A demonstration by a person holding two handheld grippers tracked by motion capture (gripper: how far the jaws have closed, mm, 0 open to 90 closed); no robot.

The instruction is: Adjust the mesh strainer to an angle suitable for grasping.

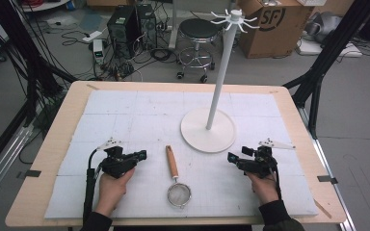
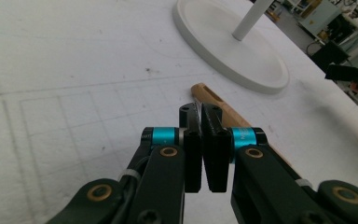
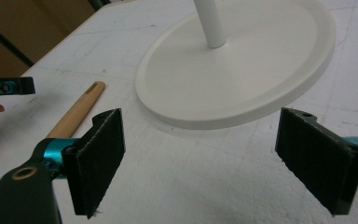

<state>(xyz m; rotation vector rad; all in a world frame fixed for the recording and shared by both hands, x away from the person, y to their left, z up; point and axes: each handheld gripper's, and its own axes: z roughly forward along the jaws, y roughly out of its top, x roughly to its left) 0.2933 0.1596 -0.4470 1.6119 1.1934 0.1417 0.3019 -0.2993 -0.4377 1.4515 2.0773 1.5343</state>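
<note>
Visibly, "SF" on cardboard box [image 1: 274, 21]

Open mat [image 1: 125, 115] left of white stand [image 1: 208, 129]

In the left gripper view, the closed jaws of the left gripper [image 2: 204, 140] cover the middle of a wooden handle [image 2: 208, 95]; its far tip shows beyond them, and its lower length is hidden behind the right jaw's arm. The white stand's pole [image 2: 251, 19] is cut off by the top edge. In the right gripper view, the left jaw hides the near end of the handle [image 3: 77, 113], and the pole [image 3: 209, 23] again runs off the top edge.
</note>
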